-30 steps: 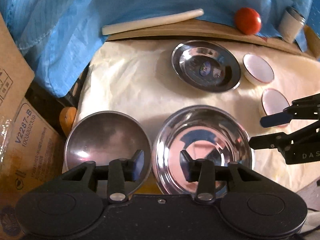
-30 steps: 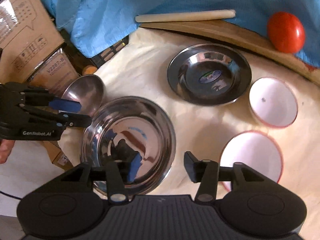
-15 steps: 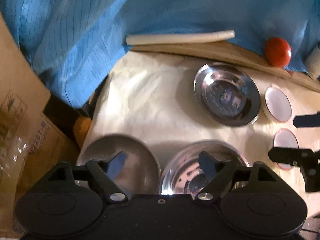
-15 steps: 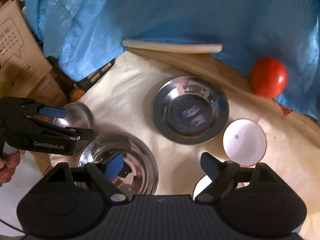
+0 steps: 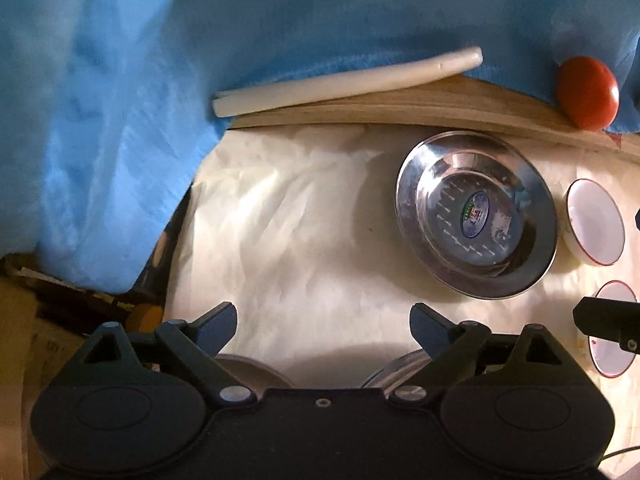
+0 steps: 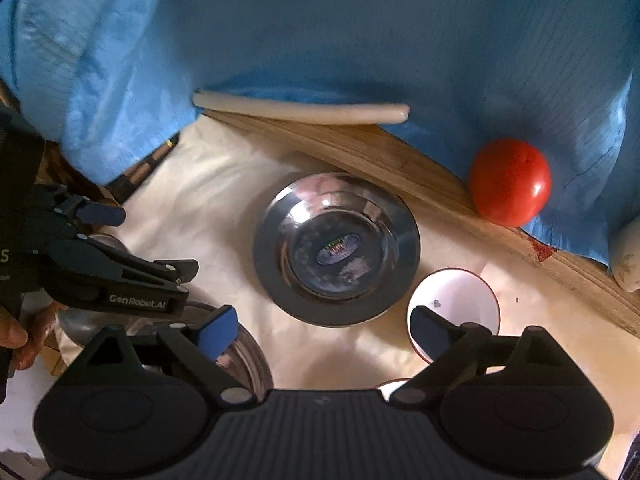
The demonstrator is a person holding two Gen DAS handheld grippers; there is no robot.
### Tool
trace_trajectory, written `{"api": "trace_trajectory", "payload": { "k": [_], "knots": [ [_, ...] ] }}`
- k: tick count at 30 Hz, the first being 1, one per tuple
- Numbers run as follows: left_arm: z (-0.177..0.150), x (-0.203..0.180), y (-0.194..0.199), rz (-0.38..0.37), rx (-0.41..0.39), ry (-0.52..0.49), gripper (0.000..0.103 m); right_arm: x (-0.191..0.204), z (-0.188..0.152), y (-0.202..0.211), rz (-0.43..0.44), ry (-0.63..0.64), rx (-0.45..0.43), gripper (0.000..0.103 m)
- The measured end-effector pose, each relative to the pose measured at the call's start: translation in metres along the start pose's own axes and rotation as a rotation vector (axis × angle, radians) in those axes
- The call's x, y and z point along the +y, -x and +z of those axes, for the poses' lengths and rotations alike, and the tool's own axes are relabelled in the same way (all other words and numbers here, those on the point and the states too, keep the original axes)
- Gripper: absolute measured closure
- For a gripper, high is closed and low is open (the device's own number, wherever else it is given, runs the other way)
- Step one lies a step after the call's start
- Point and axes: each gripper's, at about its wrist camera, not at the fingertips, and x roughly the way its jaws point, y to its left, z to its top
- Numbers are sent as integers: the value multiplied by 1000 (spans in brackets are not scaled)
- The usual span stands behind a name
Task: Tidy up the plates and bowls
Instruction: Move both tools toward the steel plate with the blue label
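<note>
Steel: one plate (image 6: pixel 336 250), two bowls (image 6: pixel 236 356), two white bowls (image 5: pixel 596 222)

The right gripper (image 6: pixel 322 330) is seen with its jaws opening wide and nothing between them, above the cream table covering (image 6: pixel 224 200). A steel plate (image 6: pixel 337 249) bearing a sticker is placed just ahead. A white bowl (image 6: pixel 460 300) is located just beside it, partly hidden by one finger. The left gripper (image 6: pixel 156 240) is seen at the left edge, above a steel bowl (image 6: pixel 248 356). A red tomato (image 6: pixel 510 182) is seated against blue cloth (image 6: pixel 360 40).
</note>
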Motion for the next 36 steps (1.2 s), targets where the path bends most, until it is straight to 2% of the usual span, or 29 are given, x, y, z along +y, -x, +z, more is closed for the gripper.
{"api": "trace_trajectory", "payload": {
  "k": [7,16,24,36],
  "knots": [
    [7,3,-19,-25,45,24,9,4,15,-20,-55,26,59,6],
    [22,3,-35,-46,36,76,7,-20,41,-41,-103,81,66,6],
    [22,-7,-55,-81,83,129,7,-44,47,-63,-113,32,119,6],
    [28,-12,-63,-79,86,142,7,-54,48,-83,-91,-34,112,9]
  ]
}}
